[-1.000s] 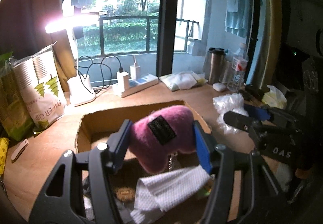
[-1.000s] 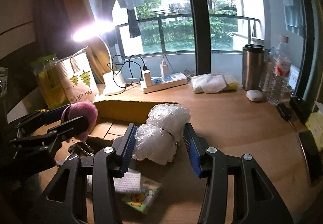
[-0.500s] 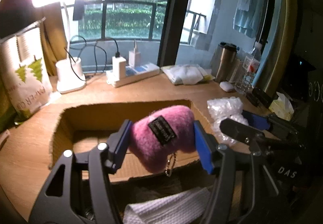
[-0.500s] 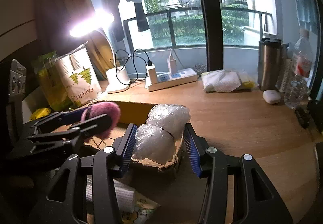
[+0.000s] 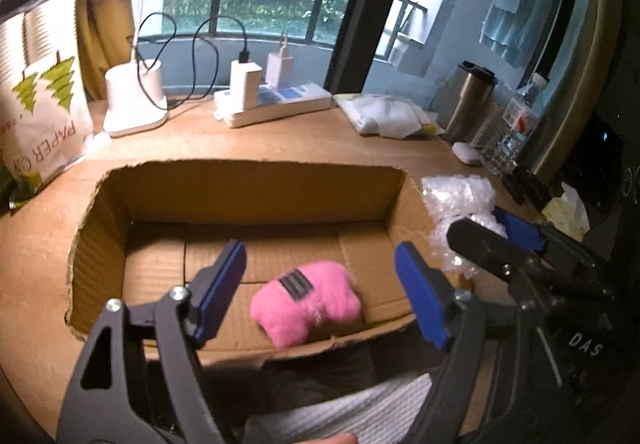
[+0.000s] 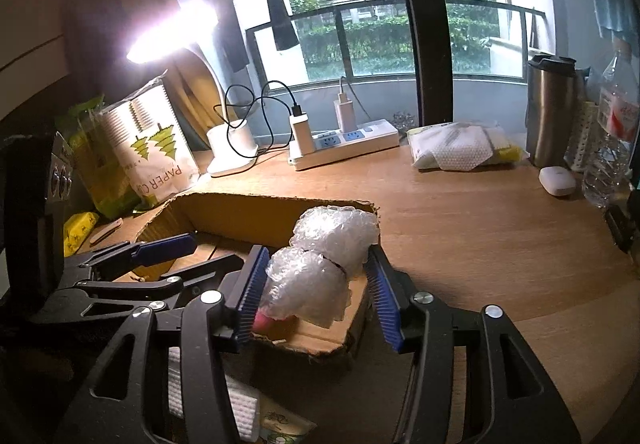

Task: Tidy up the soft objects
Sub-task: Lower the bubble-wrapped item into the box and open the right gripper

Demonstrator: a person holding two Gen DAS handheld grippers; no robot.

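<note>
1. Pink plush toy (image 5: 305,303): lying on the floor of the cardboard box (image 5: 240,187), near the front wall, black label patch facing up. Looks light, squashy, fuzzy, so not fragile and not likely to slip. Any re-grip should go across the fat middle, not the lobes.
2. Left gripper (image 5: 320,288): fingers spread wide, nothing between them, positioned over the box with the plush below and between the blue pads (image 5: 224,284). No contact visible.
3. Bubble wrap bundle (image 6: 320,268): clamped by the right gripper (image 6: 316,284), pads pressed into both sides. It sits over the box's right front corner, partly above the rim. In the left view it shows just outside the right wall (image 5: 456,199).
4. Handling call on the wrap: very light, springy, slick film. It compresses a lot, so a grip can feel firm while the bundle works loose. The hold is on the lower lobe; the upper lobe is free and may flop. Popped bubbles are the only real damage risk.
5. Next up, probably: carry the wrap further in over the box floor before opening, and leave space beside the plush.
6. White waffle-weave cloth (image 5: 360,408): lies in front of the box, outside it, and likely still needs sorting. It's limp, so pinch at a fold.
7. Surroundings: wooden desk (image 6: 480,224), power strip (image 6: 344,147), paper cup bag (image 6: 152,151), steel tumbler (image 6: 552,111), all well away from the box.
</note>
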